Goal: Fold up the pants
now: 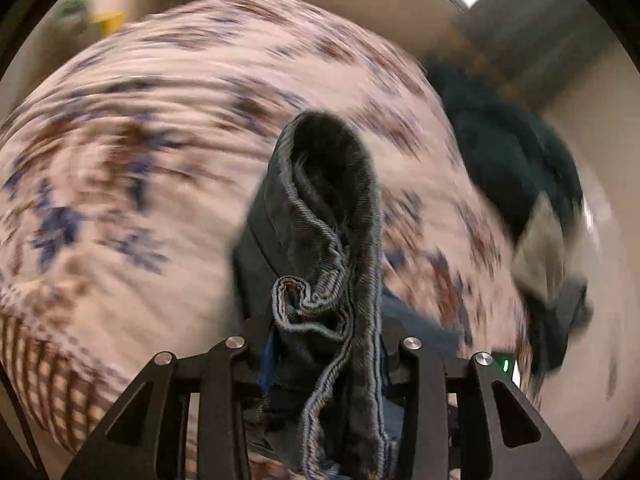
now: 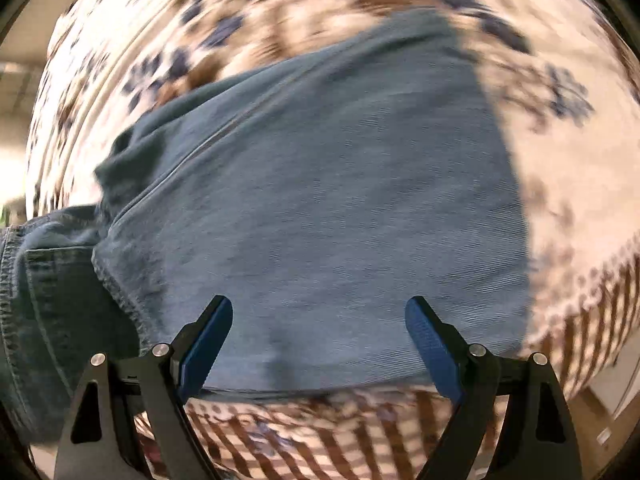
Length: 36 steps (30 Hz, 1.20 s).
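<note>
The left gripper (image 1: 320, 340) was clamped on a bunched hem of the jeans (image 1: 332, 216), the denim standing up in a loop between its closed jaws above the flowered bedspread (image 1: 132, 152). This looked like the carrying step of a fold, with one end of the jeans lifted to be laid over the rest. The left wrist view was badly smeared, so how much cloth hung below the grip could not be told.

In the right wrist view the right gripper (image 2: 319, 344) hung with its jaws wide apart and nothing between them, pointing down at a flat stretch of the jeans (image 2: 320, 200) spread on the bedspread (image 2: 580, 180). The blue pads (image 2: 432, 340) seemed close to the denim, not pressing it.

The next move probably called for the right gripper to pin or pinch the flat denim while the left laid its end down in line with the edges.

A dark green garment (image 1: 516, 168) lay heaped at the far right edge of the bed, near but apart from the jeans. It might crowd the fold if the cloth swung that way.
</note>
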Each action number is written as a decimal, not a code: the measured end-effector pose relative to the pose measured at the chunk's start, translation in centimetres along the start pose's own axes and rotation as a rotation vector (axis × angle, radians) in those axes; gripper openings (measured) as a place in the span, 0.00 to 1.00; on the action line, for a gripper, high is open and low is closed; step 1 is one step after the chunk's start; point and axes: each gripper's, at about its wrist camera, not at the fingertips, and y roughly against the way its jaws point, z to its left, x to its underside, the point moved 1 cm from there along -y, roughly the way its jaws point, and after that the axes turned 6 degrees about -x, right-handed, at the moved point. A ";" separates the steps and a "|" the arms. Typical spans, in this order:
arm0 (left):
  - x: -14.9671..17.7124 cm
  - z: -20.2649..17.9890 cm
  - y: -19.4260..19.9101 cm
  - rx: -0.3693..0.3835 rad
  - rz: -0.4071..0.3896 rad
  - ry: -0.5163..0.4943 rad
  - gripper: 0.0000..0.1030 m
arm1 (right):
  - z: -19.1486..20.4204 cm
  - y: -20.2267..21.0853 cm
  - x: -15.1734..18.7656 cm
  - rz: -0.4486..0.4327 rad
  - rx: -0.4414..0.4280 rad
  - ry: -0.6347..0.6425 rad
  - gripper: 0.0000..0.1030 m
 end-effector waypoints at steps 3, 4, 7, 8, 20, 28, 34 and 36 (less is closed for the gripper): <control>2.8 -6.3 -4.9 -0.078 0.101 -0.156 0.33 | -3.3 2.0 -0.3 -0.025 0.026 -0.030 0.88; 3.6 -7.4 -6.2 -0.093 0.123 -0.182 0.33 | -4.6 2.6 -0.4 -0.036 0.038 -0.039 0.88; 5.7 -9.5 -10.1 -0.137 0.197 -0.244 0.33 | -7.9 4.1 -1.0 -0.062 0.080 -0.060 0.88; 6.1 -9.7 -11.2 -0.148 0.216 -0.257 0.32 | -8.7 4.5 -1.1 -0.069 0.083 -0.071 0.88; 7.1 -11.4 -13.2 -0.131 0.425 -0.319 0.58 | -14.6 7.9 -1.7 -0.059 -0.006 -0.086 0.88; 4.5 -9.5 -7.4 -0.237 0.240 -0.298 0.94 | -13.2 10.2 -1.2 -0.118 -0.117 -0.065 0.88; 3.1 -6.1 -6.3 -0.405 0.162 -0.311 0.94 | -8.6 8.8 -2.6 -0.092 -0.257 0.093 0.90; 2.9 -4.6 -6.1 -0.425 0.164 -0.282 0.94 | -7.0 7.4 -2.9 -0.053 -0.315 0.133 0.90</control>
